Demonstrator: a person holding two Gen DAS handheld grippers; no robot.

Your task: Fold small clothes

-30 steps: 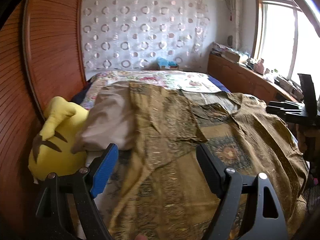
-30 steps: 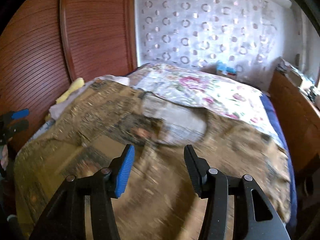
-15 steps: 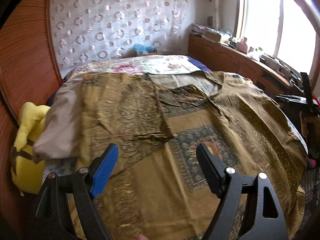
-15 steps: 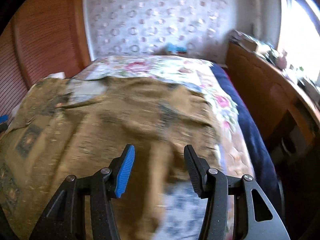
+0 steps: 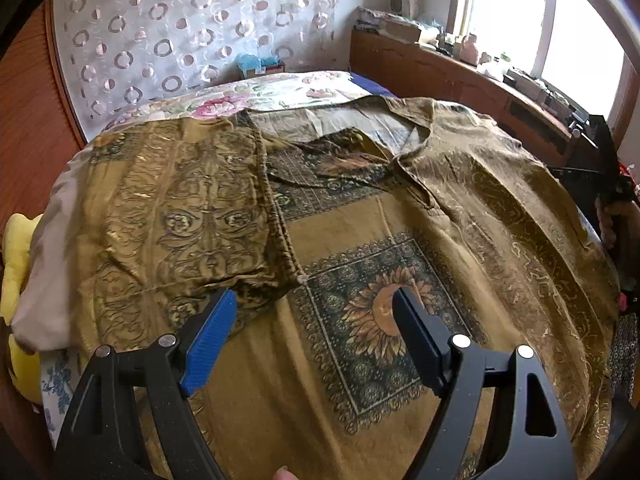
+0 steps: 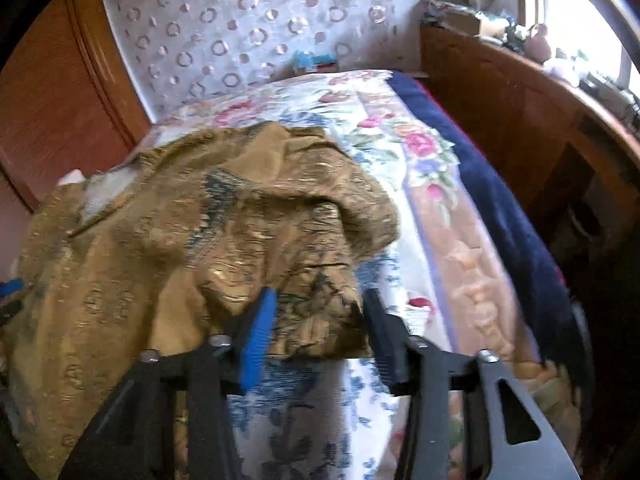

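garment (image 5: 360, 240) in gold-brown patterned cloth lies spread across the floral bedspread (image 5: 280, 92), one sleeve folded over its sunflower panel. your left gripper (image 5: 310, 336) hangs above that panel with fingers spread wide and nothing between them. your right gripper (image 6: 320, 328) sits at the garment's bunched far edge (image 6: 312, 312), fingers parted around a fold of the fabric; blur makes it impossible to tell whether they touch it. yellow plush toy (image 5: 16, 264) rests beside the pillow (image 5: 40, 264).
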